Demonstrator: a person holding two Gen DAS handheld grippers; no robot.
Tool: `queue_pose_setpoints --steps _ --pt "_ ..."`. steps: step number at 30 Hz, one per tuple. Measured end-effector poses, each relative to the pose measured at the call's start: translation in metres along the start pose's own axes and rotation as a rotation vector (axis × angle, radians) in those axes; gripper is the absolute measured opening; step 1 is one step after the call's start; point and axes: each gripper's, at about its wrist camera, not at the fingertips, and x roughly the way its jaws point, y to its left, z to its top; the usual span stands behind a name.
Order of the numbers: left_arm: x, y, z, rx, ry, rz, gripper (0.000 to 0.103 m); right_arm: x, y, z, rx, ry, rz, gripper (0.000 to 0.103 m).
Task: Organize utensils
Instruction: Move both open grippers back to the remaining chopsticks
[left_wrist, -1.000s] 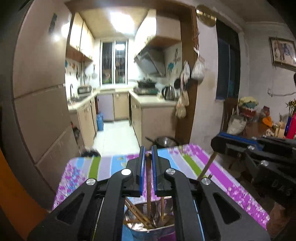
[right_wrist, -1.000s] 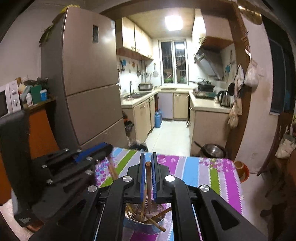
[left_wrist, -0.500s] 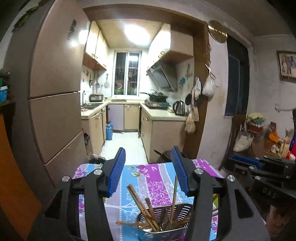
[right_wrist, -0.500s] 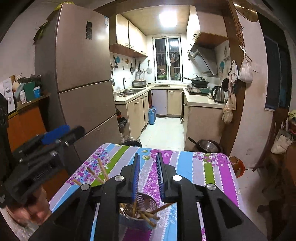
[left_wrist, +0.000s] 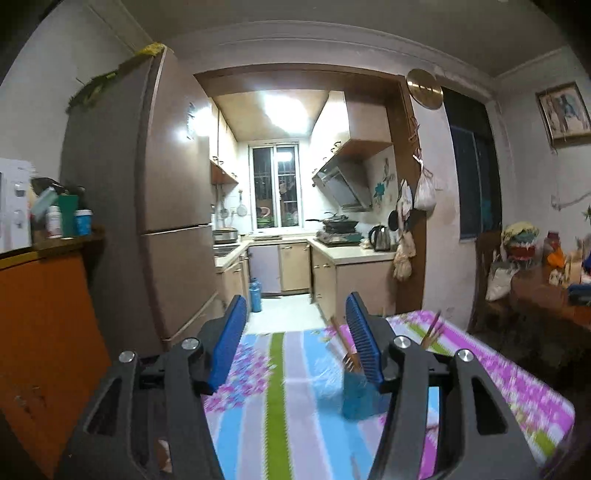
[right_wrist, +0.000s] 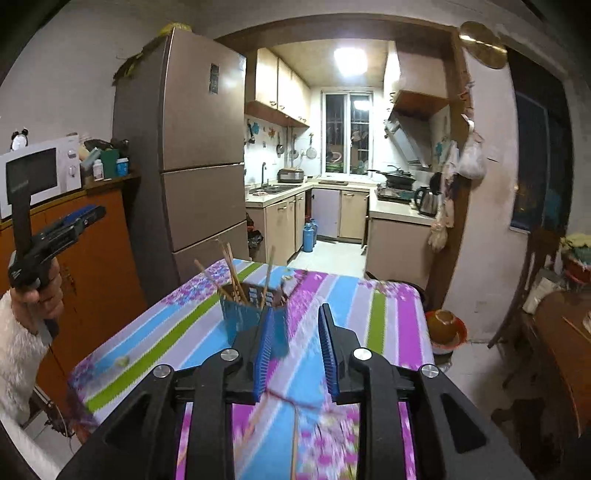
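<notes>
Both grippers have pulled back from the utensil holder since the earlier frames – a sec ago each was pressed together on a chopstick right over it, now neither has anything between its pads. The left gripper (left_wrist: 297, 343) has just been opening, its jaws spread wide, and the blue holder (left_wrist: 360, 398) sits on the striped tablecloth (left_wrist: 277, 387) partly behind its right finger, motion-blurred. The right gripper (right_wrist: 297, 350) has also just been opening, its jaws parted less than the left's, and the holder (right_wrist: 245, 314) stands upright just beyond its left finger, toward the fridge (right_wrist: 201, 147) side of the table. Several wooden chopsticks (right_wrist: 231, 266) lean out of the holder at diff angles, tips fanned up. In the right wrist view the left gripper (right_wrist: 79, 218) is well apart from the holder, off the table edge, in front of the orange cabinet (right_wrist: 99, 258) – a hand (right_wrist: 38, 291) in a fluffy white sleeve (right_wrist: 16, 354) grips its handle. A thin stick-like streak lies on the cloth nearer the right gripper than the holder, too blurred to id.
</notes>
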Motion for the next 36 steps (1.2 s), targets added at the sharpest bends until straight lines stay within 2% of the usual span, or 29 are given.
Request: queue_pose_setpoints --steps 5,8,11,15,17,20,23,25,27,29,34,36 --pt "-0.04 0.003 -0.033 0.061 0.017 0.058 0.056 -0.05 -0.008 -0.053 0.02 -0.002 -0.068 0.031" --pt "-0.057 -0.004 -0.057 0.114 0.023 0.107 0.056 -0.064 -0.012 -0.081 0.069 0.014 -0.07 0.031" --pt "-0.071 -0.012 -0.082 0.159 0.042 0.124 0.058 -0.068 -0.01 -0.111 0.117 0.045 -0.078 0.036" --pt "-0.079 -0.023 -0.127 0.119 0.153 0.098 0.058 -0.064 -0.005 -0.147 0.197 0.086 -0.066 0.04" --pt "-0.081 -0.033 -0.153 0.122 0.193 0.111 0.058 -0.059 0.003 -0.166 0.194 0.098 -0.118 0.043" --pt "-0.084 -0.042 -0.185 0.088 0.266 0.106 0.058 -0.052 0.016 -0.189 0.154 0.118 -0.186 0.054" --pt "-0.086 -0.047 -0.207 0.059 0.312 0.109 0.058 -0.042 0.024 -0.219 0.205 0.165 -0.16 0.056" --pt "-0.086 -0.048 -0.22 0.002 0.352 0.104 0.058 -0.033 0.028 -0.234 0.252 0.193 -0.143 0.057" --pt "-0.087 -0.053 -0.23 0.009 0.365 0.13 0.058 -0.025 0.034 -0.246 0.292 0.217 -0.127 0.057" --pt "-0.086 -0.061 -0.236 0.07 0.362 0.168 0.058 -0.017 0.041 -0.256 0.305 0.236 -0.106 0.057" --pt "-0.088 -0.073 -0.238 0.093 0.357 0.098 0.057 -0.01 0.067 -0.255 0.174 0.228 -0.14 0.058" --pt "-0.088 -0.078 -0.239 0.107 0.357 0.071 0.051 -0.011 0.073 -0.253 0.134 0.21 -0.149 0.058"
